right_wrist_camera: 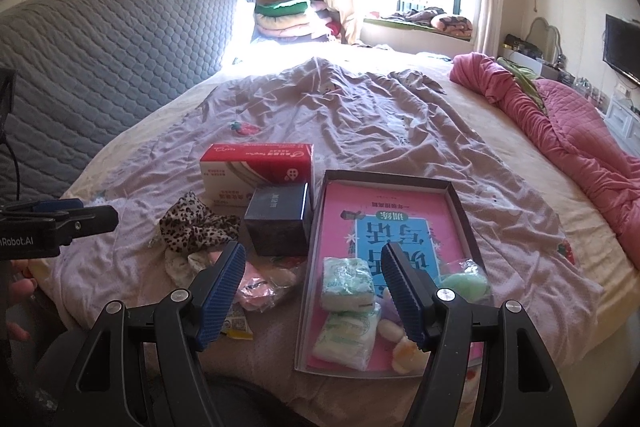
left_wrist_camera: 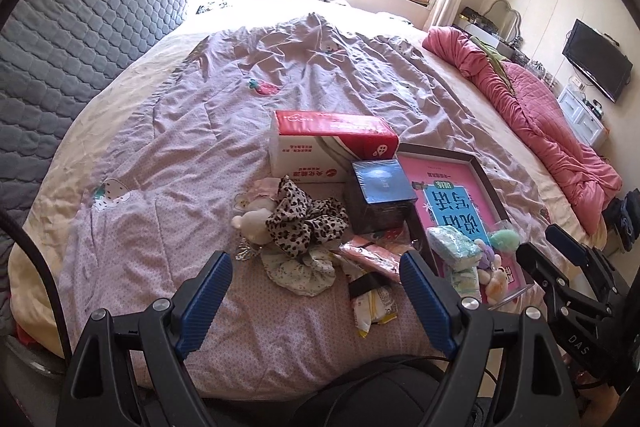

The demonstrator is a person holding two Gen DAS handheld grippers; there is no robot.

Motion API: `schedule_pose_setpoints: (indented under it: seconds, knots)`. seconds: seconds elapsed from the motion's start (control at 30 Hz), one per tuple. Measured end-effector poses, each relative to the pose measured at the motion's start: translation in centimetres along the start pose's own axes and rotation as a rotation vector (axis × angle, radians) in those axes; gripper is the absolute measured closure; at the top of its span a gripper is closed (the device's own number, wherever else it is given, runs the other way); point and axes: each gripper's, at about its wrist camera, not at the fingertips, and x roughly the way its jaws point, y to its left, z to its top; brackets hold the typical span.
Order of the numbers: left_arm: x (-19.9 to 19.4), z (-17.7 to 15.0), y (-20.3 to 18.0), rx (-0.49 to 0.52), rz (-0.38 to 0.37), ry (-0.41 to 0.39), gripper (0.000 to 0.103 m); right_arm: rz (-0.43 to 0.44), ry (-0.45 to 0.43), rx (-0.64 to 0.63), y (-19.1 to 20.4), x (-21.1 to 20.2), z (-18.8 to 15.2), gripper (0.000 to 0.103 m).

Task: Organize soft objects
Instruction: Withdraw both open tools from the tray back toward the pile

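Soft things lie in a heap on the bed: a leopard-print scrunchie [left_wrist_camera: 300, 223] [right_wrist_camera: 196, 227], a white plush toy [left_wrist_camera: 254, 223], a floral scrunchie [left_wrist_camera: 298, 269] and a pink packet [left_wrist_camera: 374, 255] [right_wrist_camera: 256, 291]. My left gripper [left_wrist_camera: 316, 263] [right_wrist_camera: 96, 213] hovers open just in front of this heap, holding nothing. A shallow box [right_wrist_camera: 384, 175] [left_wrist_camera: 480, 167] lined with a pink book holds two small tissue packets [right_wrist_camera: 348, 283], a green pompom [right_wrist_camera: 466, 283] and a cream plush [right_wrist_camera: 408, 355]. My right gripper [right_wrist_camera: 313, 255] [left_wrist_camera: 548, 247] stands open over the box's near left corner, empty.
A red-and-white tissue pack [left_wrist_camera: 328, 147] and a dark box [left_wrist_camera: 380, 195] stand behind the heap. A yellow snack packet [left_wrist_camera: 374, 307] lies near the bed's front edge. A pink quilt [right_wrist_camera: 560, 131] is bunched along the right side and a grey quilted headboard [right_wrist_camera: 100, 67] rises on the left.
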Motion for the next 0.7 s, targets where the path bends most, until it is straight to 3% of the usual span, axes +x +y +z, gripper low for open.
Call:
schedule_pose_setpoints:
  seconds: [0.53, 0.7]
  knots:
    - [0.4, -0.5, 6.0, -0.109, 0.056, 0.002, 0.018, 0.052, 0.034, -0.091, 2.6, 1.1, -1.0, 0.031]
    - [1.7, -1.1, 6.5, -0.122, 0.040, 0.027, 0.018, 0.063, 0.062, -0.108, 3.1, 2.1, -1.5, 0.031]
